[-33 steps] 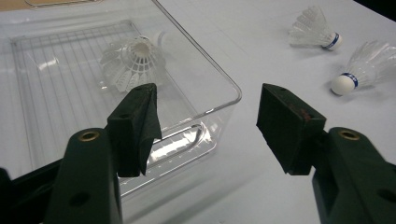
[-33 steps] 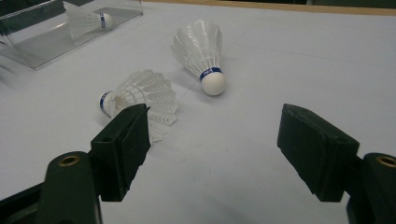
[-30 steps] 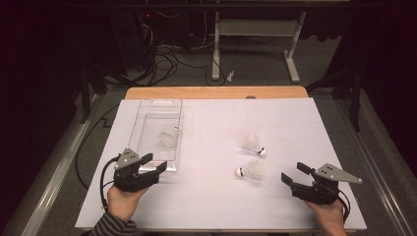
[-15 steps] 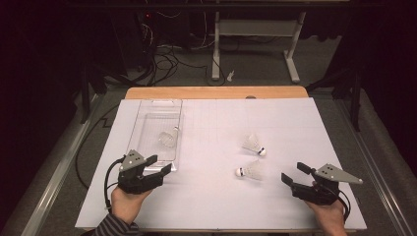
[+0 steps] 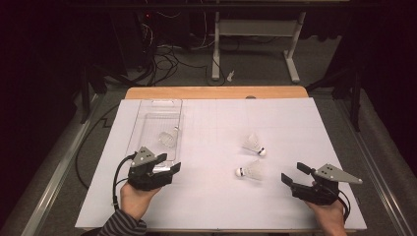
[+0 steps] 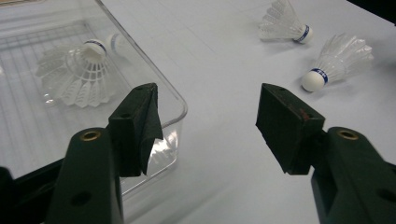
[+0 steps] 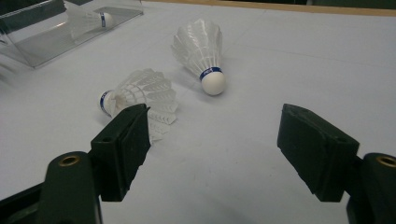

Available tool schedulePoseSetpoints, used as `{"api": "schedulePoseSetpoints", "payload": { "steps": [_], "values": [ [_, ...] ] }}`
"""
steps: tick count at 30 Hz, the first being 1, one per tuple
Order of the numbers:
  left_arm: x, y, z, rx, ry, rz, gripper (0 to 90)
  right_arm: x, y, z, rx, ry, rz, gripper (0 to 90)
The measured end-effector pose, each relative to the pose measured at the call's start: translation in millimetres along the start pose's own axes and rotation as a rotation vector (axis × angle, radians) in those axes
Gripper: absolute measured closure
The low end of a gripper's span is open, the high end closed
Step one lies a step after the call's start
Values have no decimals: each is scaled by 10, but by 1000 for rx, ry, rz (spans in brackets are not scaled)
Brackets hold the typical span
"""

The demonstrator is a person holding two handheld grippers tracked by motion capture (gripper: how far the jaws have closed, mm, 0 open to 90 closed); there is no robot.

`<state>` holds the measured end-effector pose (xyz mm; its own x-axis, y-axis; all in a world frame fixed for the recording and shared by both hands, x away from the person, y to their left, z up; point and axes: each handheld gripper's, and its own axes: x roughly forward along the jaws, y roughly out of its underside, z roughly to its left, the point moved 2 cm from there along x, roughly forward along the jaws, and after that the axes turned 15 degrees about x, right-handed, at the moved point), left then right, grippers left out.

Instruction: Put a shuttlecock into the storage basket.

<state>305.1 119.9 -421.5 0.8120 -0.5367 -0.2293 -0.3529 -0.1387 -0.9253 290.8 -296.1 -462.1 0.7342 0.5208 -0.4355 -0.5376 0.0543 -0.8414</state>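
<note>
two hand-held black grippers, each worked by one bare hand

the left gripper [image 5: 169, 169] and right gripper [image 5: 291, 173] have black bodies topped by grey three-cornered plates, with black cables looping behind. their jaws are dark green-black blocks with flat pads, each arm carrying a brass-ringed hole. a dark grey-striped sleeve [image 5: 120, 227] covers the left forearm.

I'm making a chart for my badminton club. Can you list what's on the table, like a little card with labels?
table cover: white sheet
box: clear plastic tray, at the left
birdie in tray: one shuttlecock in the tray
loose birdies: far shuttlecock and near shuttlecock, lying on the sheet, apart
left gripper: jaws open, empty, beside the tray's near corner
right gripper: jaws open, empty, pointed toward the loose birdies
</note>
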Motion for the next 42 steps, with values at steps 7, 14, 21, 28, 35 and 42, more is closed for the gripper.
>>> {"api": "schedulePoseSetpoints", "payload": {
  "steps": [7,14,21,28,35,42],
  "values": [
    [82,-5,-89,7,21,10,399,0,-2,-10,0,-2,-1,263],
    [227,58,-192,10,45,44,399,-2,-1,-12,4,-1,-2,263],
    [287,62,-264,13,63,46,399,-3,0,-13,7,1,-1,263],
    [338,86,-317,12,79,56,398,-4,-1,-13,6,2,-1,263],
    [370,70,-356,16,88,59,398,-10,-2,-13,7,1,-5,263],
    [406,77,-381,14,98,69,398,-7,-3,-14,6,1,-5,263]
  ]
}}
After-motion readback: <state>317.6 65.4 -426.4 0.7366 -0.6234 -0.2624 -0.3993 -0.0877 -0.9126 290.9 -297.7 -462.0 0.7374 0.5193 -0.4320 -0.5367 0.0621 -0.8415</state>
